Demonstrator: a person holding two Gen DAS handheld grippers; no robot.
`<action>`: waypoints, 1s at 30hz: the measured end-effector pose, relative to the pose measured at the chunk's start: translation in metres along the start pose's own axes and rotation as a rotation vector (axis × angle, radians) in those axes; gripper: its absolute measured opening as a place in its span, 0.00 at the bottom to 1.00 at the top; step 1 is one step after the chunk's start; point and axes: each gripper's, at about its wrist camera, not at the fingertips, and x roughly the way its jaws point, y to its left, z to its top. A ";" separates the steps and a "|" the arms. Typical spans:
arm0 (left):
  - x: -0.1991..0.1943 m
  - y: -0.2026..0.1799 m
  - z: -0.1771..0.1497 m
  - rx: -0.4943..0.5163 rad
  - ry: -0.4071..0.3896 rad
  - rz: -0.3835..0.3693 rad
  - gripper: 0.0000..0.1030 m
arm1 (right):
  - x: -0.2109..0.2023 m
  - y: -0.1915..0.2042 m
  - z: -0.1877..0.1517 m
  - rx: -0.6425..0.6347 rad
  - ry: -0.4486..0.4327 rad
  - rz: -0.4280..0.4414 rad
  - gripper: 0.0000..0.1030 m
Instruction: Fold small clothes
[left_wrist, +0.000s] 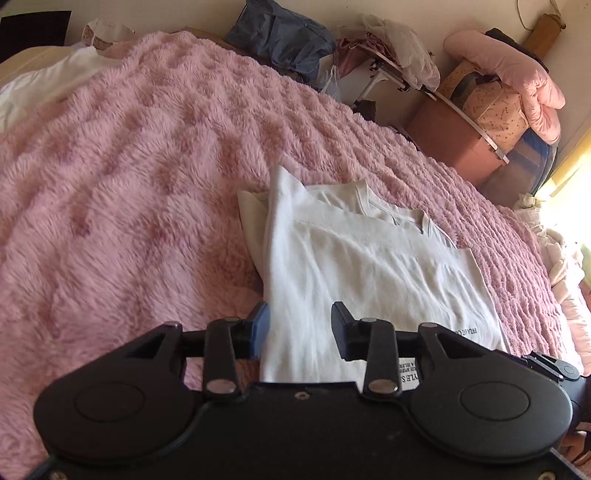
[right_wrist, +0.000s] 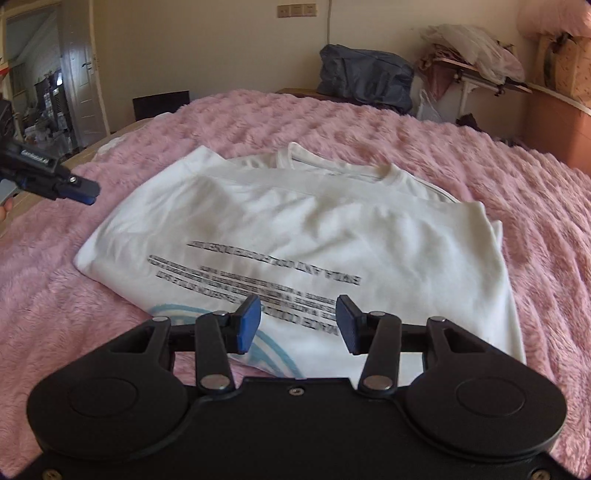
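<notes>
Your right gripper (right_wrist: 298, 319) hangs with its blue pads (right_wrist: 248, 325) spread apart and nothing between them, low over the near hem of the shirt (right_wrist: 295, 229). That white shirt is your landmark: it lies partly folded on the pink blanket (right_wrist: 517, 184), collar on its far side, black lines of print across its middle and a pale blue ring at its near edge, just under your right pads. One side is doubled over, so a straight folded edge runs across the chest below the collar.

Your left gripper (left_wrist: 299, 330) is spread as well, holding nothing. In its own view its left pad sits just off the shirt's left edge over the blanket, while its right finger is over the cloth. From the right wrist view you see it (right_wrist: 79, 190) beside the shirt's left sleeve, apart from the fabric as far as the picture shows.

Beyond the shirt, past the blanket's far edge, a blue-grey bag (right_wrist: 365, 77) rests against the wall. To the right of it a rack (right_wrist: 476, 74) carries heaped cloth.
</notes>
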 end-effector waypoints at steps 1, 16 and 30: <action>0.001 0.002 0.006 0.011 -0.004 0.015 0.42 | 0.004 0.016 0.007 -0.010 -0.007 0.036 0.45; 0.092 0.058 0.053 -0.206 0.045 -0.023 0.45 | 0.080 0.177 0.016 -0.335 0.065 0.146 0.45; 0.142 0.079 0.074 -0.341 0.058 -0.166 0.45 | 0.101 0.216 0.003 -0.579 -0.007 0.033 0.50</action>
